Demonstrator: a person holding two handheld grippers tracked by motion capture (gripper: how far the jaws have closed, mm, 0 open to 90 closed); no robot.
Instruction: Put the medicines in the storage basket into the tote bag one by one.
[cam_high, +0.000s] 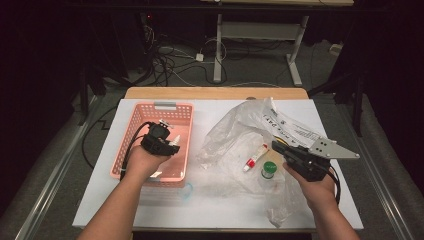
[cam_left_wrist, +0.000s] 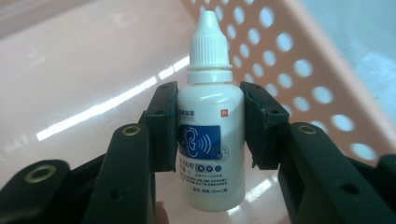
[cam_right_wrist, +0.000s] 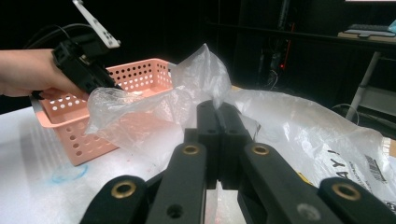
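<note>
Black claw (cam_right_wrist: 218, 140) arms carry brass-ringed screw holes; bare forearms, no sleeves.

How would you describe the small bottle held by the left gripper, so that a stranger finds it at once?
Look at the pink basket on the left of the table. Over it, the left gripper holds a small bottle by its sides. It is white, with a ribbed pointed cap and a blue ear label, unlike the green-capped bottle in the plastic bag.

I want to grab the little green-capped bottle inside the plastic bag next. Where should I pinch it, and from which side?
Pinch the green cap from straight above. The bottle seems to stand upright inside the clear bag, so its cap faces up and is likely the easiest part to reach. The red-and-white tube lies close on its left, so set the tool's jaws front and back rather than left and right.
</note>
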